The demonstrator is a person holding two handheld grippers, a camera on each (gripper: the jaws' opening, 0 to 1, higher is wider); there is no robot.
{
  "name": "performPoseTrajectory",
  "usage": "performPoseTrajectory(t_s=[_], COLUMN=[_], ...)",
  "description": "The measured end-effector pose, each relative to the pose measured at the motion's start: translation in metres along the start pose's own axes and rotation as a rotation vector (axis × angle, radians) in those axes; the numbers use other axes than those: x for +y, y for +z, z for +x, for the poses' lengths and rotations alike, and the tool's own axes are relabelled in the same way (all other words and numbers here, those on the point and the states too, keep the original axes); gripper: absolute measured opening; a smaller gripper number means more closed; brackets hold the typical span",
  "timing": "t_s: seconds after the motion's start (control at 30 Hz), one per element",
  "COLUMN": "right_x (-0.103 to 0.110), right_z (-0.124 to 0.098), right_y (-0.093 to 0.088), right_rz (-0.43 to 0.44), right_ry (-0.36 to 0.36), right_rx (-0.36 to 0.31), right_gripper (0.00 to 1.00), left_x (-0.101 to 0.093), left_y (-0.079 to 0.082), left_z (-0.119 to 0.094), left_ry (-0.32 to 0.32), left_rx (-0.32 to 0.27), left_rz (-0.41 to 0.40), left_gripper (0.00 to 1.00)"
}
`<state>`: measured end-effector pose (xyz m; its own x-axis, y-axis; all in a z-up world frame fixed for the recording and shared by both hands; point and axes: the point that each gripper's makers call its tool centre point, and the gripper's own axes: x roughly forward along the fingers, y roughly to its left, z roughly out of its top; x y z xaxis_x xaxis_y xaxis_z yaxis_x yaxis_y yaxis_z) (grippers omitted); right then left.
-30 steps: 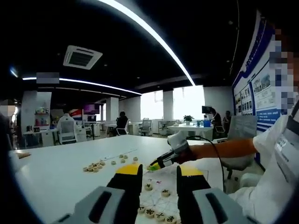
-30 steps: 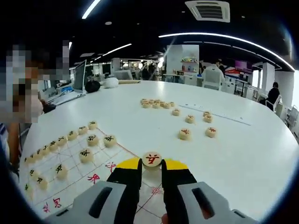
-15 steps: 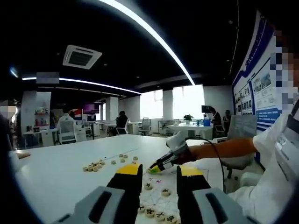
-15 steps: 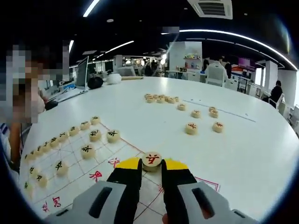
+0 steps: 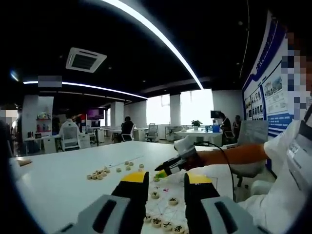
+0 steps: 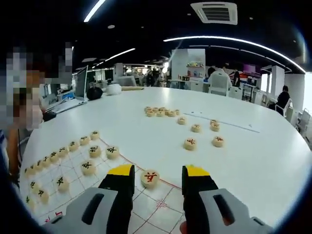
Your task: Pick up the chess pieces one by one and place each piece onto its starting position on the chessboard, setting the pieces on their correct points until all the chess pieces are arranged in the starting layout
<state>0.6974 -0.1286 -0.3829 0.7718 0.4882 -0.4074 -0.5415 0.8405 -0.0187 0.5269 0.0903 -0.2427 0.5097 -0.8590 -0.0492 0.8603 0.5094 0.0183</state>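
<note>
**Red piece set down, right tool released**

The white surface [image 6: 253,161] lay broad and bare rightward. The chessboard [image 6: 161,207] ran off the lower edge. Loose pieces [image 6: 161,111] sat well apart. The right tool [image 6: 158,175] gaped around the red-marked piece [image 6: 149,178]. The left tool [image 5: 165,183] hovered open, empty.

The right gripper [image 6: 154,178] has its jaws spread wide, and a red-marked chess piece [image 6: 149,178] sits between them on the chessboard [image 6: 146,207], touching neither. Beyond the jaws, loose pieces [image 6: 190,143] lie scattered on the white worktop [image 6: 253,161].
</note>
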Motion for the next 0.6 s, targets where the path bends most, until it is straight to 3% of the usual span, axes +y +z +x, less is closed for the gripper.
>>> performPoseTrajectory(t_s=[0.2, 0.6], right_x=[-0.010, -0.047], right_z=[0.010, 0.055], right_y=[0.004, 0.015], right_rz=[0.006, 0.075], right_ry=[-0.044, -0.147], right_rx=[0.011, 0.040], right_gripper=[0.40, 0.39], left_x=[0.000, 0.000], left_y=[0.001, 0.000], left_z=[-0.001, -0.001], left_ry=[0.001, -0.003], left_rx=[-0.004, 0.000], left_rz=[0.000, 0.003], left_gripper=[0.31, 0.31])
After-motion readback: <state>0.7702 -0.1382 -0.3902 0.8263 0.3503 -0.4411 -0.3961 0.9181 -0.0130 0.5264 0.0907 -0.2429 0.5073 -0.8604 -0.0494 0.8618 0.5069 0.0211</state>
